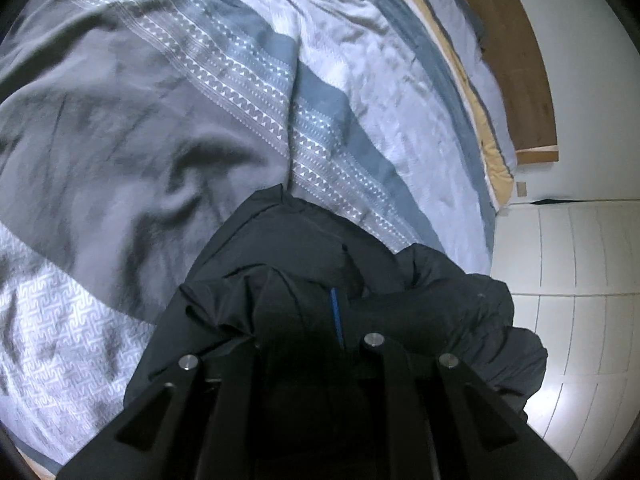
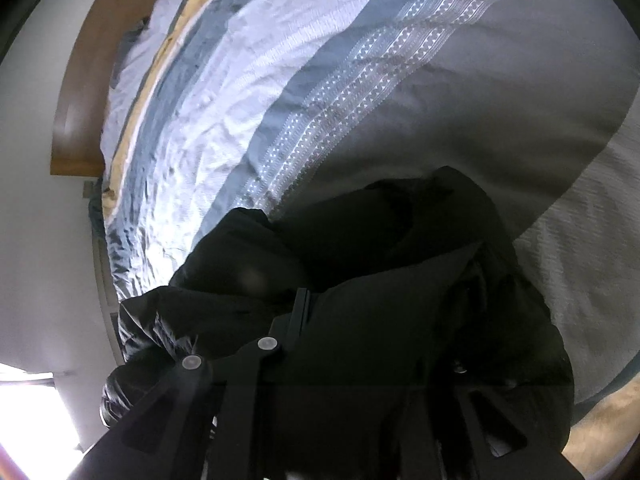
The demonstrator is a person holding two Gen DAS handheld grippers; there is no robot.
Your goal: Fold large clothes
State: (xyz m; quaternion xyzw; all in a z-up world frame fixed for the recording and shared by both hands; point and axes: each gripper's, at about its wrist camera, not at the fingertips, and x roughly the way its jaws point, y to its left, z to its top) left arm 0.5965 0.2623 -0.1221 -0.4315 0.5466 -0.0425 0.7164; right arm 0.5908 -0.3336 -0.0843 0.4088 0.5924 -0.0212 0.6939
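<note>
A black jacket (image 1: 280,264) lies bunched on the bed's striped duvet (image 1: 160,128), filling the lower middle of both views; no brand, label or writing can be read on it or anywhere else. In the left wrist view a thin blue strip (image 1: 336,316), perhaps a zipper edge or cord, runs down the dark cloth just above the left gripper (image 1: 316,344), whose fingers stand close together with jacket fabric heaped over and between them, so they appear clamped on the cloth. In the right wrist view the jacket (image 2: 360,264) looks darker and glossier, with a puffed, shiny fold at the lower left, and it drapes over the right gripper (image 2: 340,320); one finger rail shows as a narrow bar at centre while the other is buried in cloth, and the jaws seem pinched on the fabric. Only the left view shows the blue strip and a white panelled surface (image 1: 568,280) at the right. Only the right view shows a bright lit patch (image 2: 32,400) at the lower left. Both show the wooden headboard (image 2: 100,60) and a yellow band (image 1: 496,168) along the bedding near the top.
</note>
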